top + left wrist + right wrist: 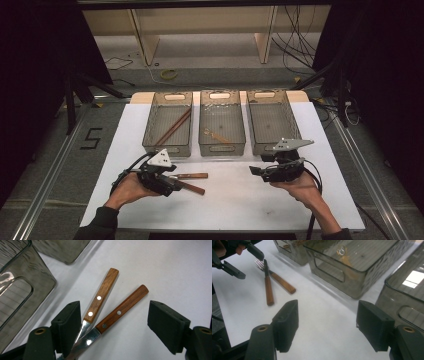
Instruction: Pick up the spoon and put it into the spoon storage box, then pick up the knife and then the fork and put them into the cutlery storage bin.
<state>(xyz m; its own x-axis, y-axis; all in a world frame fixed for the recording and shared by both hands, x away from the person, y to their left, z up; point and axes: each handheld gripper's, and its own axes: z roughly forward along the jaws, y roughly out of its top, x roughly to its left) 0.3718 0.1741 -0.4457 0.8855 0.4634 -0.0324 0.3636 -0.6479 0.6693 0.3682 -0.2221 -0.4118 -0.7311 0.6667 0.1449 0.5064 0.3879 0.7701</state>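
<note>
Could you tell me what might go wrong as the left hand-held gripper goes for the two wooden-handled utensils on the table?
1. The two utensils lie crossed and touching near their metal ends, both between the open jaws of the left hand-held gripper, so closing could pinch both or drag one along.
2. The fork tines point toward that gripper; a grip on smooth metal might slip.
3. The left bin stands close, so a lifted handle could knock its wall.
</note>
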